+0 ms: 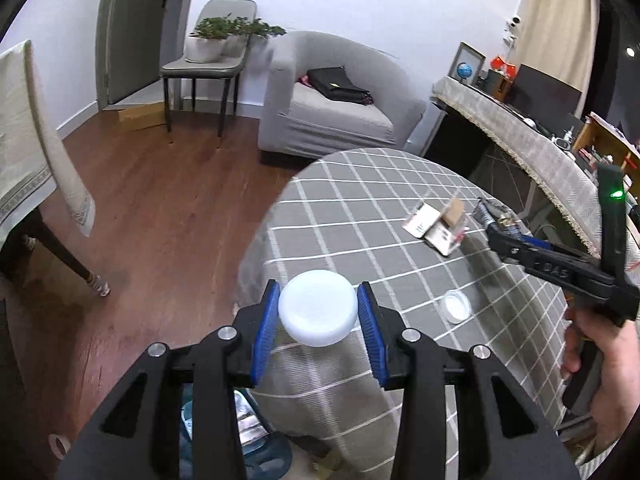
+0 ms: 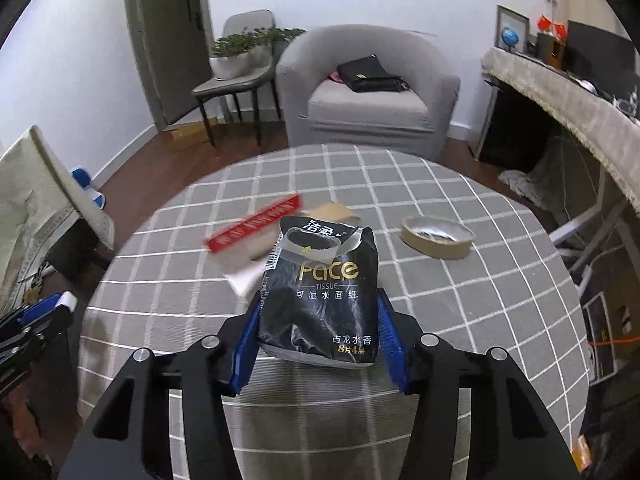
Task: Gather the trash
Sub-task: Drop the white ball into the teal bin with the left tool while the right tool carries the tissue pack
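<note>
My left gripper [image 1: 318, 312] is shut on a white round cap-like piece [image 1: 318, 308], held over the left edge of the round table [image 1: 360, 200] with the grey checked cloth. My right gripper [image 2: 318, 340] is shut on a black "Face" tissue pack [image 2: 320, 284], held just above the table [image 2: 440, 300]. A flattened red-and-white carton [image 2: 256, 236] lies behind the pack; it also shows in the left wrist view [image 1: 438, 224]. A tape roll [image 2: 437, 237] lies to the right. The right gripper [image 1: 496, 224] shows at the right of the left wrist view.
A grey armchair [image 2: 368, 92] with a black bag stands beyond the table. A chair with a potted plant [image 1: 208, 40] is by the door. A covered desk [image 1: 520, 128] runs along the right. A small clear lid [image 1: 456, 304] lies on the cloth. A blue water jug [image 1: 240, 440] stands below my left gripper.
</note>
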Demonstrator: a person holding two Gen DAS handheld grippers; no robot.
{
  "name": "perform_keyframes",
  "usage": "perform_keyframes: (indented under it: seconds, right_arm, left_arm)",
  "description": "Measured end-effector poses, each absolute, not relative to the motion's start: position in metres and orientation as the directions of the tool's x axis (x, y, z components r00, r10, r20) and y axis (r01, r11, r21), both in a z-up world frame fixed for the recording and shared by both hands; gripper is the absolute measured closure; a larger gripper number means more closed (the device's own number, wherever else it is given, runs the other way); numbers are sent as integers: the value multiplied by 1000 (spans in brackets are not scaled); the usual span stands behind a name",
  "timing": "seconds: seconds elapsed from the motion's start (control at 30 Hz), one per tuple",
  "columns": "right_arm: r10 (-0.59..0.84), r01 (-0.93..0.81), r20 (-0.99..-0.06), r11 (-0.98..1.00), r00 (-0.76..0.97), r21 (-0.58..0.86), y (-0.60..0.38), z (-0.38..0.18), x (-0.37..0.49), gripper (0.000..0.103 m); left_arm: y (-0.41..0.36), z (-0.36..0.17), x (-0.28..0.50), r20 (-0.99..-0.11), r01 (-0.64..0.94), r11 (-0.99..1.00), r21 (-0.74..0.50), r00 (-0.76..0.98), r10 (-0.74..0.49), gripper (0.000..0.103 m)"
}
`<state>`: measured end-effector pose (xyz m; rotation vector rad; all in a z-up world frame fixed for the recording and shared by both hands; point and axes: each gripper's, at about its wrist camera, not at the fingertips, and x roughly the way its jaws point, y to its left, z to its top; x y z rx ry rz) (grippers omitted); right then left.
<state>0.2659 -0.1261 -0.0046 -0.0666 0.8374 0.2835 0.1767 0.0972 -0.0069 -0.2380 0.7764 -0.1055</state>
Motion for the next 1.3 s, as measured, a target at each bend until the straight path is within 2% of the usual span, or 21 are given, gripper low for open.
perform_keyframes:
  seconds: [0.4, 0.73, 0.93, 1.13, 1.3]
  right_arm:
    - [370, -447, -707, 891, 603, 86, -65, 18, 231, 49]
    - [491, -574, -719, 804, 492, 156, -1, 13, 206, 49]
    - [524, -649, -732, 746, 434, 150, 41, 9, 182, 49]
    - [548, -695, -744, 701, 383, 159, 71, 3, 165, 49]
    - [546, -719, -765, 676, 342, 162, 90, -9, 159, 49]
  left_arm:
    - [149, -19, 151, -708, -97, 972, -215, 701, -86, 61]
    - [175, -47, 127, -767, -189, 960, -209, 640, -41, 61]
    - [199, -72, 116, -798, -254, 926, -278, 598, -76, 61]
    - [216, -111, 108, -868, -298, 934, -198, 496, -26, 61]
    - [225, -141, 104, -913, -319, 927, -196, 404, -54, 61]
